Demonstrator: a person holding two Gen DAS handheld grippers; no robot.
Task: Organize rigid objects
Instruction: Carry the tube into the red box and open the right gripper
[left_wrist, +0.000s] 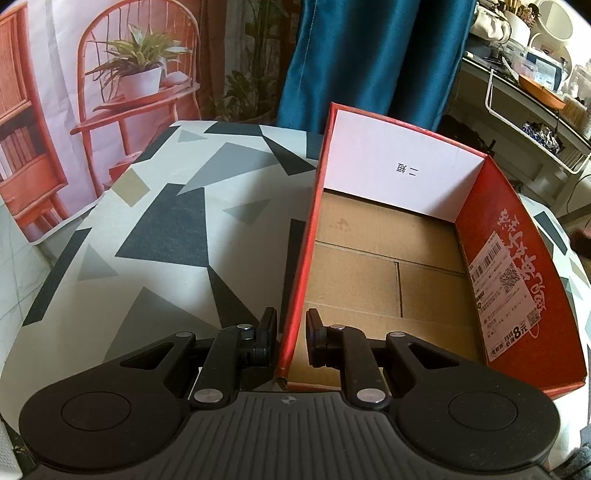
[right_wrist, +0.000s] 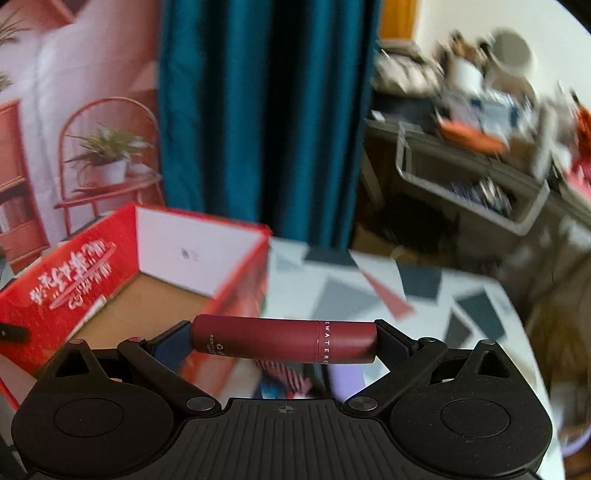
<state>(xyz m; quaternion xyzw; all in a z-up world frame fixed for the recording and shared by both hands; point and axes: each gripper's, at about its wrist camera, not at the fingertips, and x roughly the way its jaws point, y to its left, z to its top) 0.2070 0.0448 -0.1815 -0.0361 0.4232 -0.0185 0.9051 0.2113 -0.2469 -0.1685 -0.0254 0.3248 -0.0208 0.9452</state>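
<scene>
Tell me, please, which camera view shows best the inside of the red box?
The left wrist view. It looks down into the red box, so its bare cardboard floor shows sharply, with the left gripper clamped on the near wall. The right wrist view shows the box blurred, from the side, partly behind the right gripper holding a maroon tube.

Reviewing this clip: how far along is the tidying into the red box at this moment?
Nothing looks done yet: the red box shows only its bare cardboard floor. In hand: the left gripper is shut on the box's near wall, steadying it, and the right gripper is shut end to end on a dark red tube, held above the patterned tabletop beside the box. Left: place the tube inside; other items are not clearly visible.
</scene>
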